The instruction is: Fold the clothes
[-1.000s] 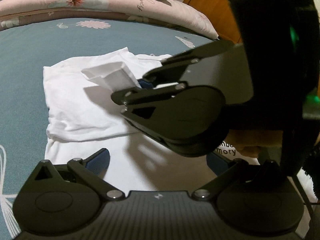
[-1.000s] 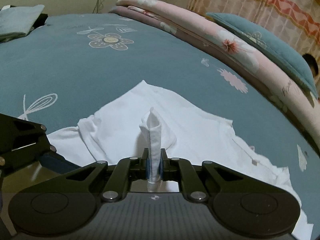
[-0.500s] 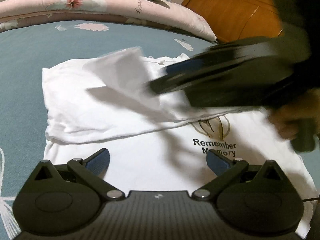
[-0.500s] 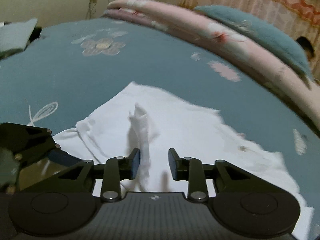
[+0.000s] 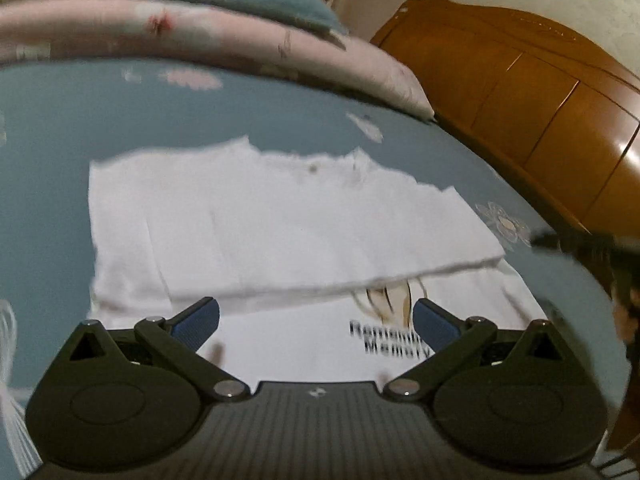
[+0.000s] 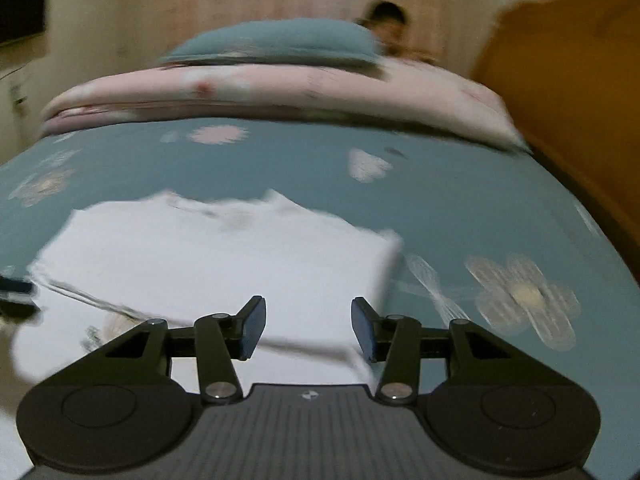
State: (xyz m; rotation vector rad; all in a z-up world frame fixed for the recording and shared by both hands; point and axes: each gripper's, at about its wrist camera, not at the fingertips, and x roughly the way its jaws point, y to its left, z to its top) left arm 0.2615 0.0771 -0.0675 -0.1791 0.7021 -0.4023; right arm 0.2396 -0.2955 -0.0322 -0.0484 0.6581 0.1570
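Observation:
A white T-shirt (image 5: pixel 280 220) lies on the blue bed, its upper part folded over the lower part, where a black print (image 5: pixel 384 340) shows. My left gripper (image 5: pixel 316 322) hovers open over the shirt's near part, nothing between its blue pads. In the right wrist view the same shirt (image 6: pixel 208 256) lies ahead and to the left, blurred by motion. My right gripper (image 6: pixel 308 328) is above the shirt's right edge. Its jaws are opening and hold nothing.
The blue floral bedsheet (image 6: pixel 460 208) spreads all round the shirt. A rolled pink quilt (image 6: pixel 280 92) with a blue pillow (image 6: pixel 276 44) on it lies at the far side. A brown wooden headboard (image 5: pixel 532 92) stands at the right. A person (image 6: pixel 386 24) is behind the pillow.
My right gripper let go of the pinched fold of white cloth, opened, and swung away to the right. The folded part now lies flat on the shirt. The left gripper rose slightly.

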